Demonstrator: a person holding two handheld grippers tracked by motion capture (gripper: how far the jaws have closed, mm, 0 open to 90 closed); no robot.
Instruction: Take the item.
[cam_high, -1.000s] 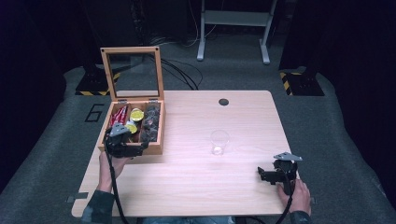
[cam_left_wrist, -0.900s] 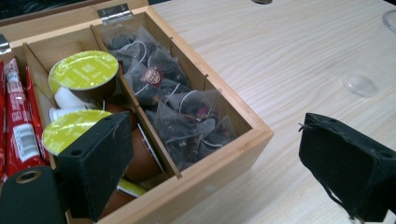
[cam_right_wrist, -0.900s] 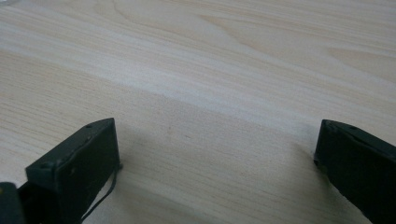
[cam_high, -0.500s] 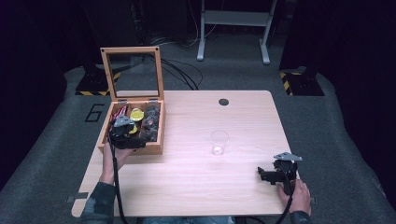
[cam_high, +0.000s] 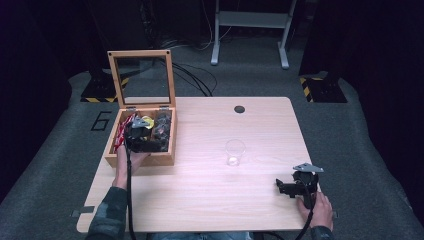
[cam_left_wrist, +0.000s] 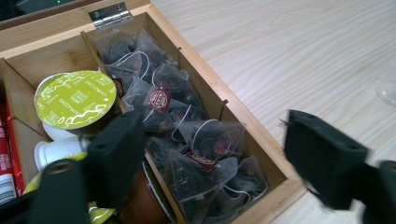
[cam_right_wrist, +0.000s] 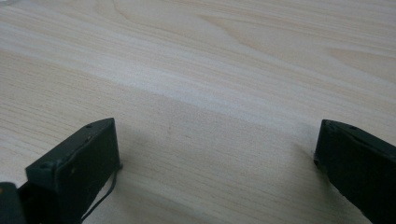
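The left tool (cam_left_wrist: 210, 154) hangs with its jaws wide apart over the wooden box (cam_high: 165, 159) at the desk's (cam_high: 210, 200) left edge, above the compartment of pyramid tea bags (cam_left_wrist: 205, 140); the step looks like picking one; next it must drop and close on a single bag. The right tool (cam_high: 295, 189) rests near the front right corner, jaws apart, empty; a clear cup (cam_high: 235, 151) stands mid-desk.

1 wooden box (cam_high: 142, 159) with its glass lid (cam_high: 141, 75) raised is counted on the surface (cam_high: 210, 200). 1 clear cup (cam_high: 235, 152) is seen. 2 grippers are counted: left gripper (cam_high: 137, 135), right gripper (cam_high: 287, 187). At least 6 pyramid tea bags (cam_left_wrist: 205, 140) are visible; the exact number cannot be told. 1 green-lidded capsule (cam_left_wrist: 74, 99) is clearly seen.
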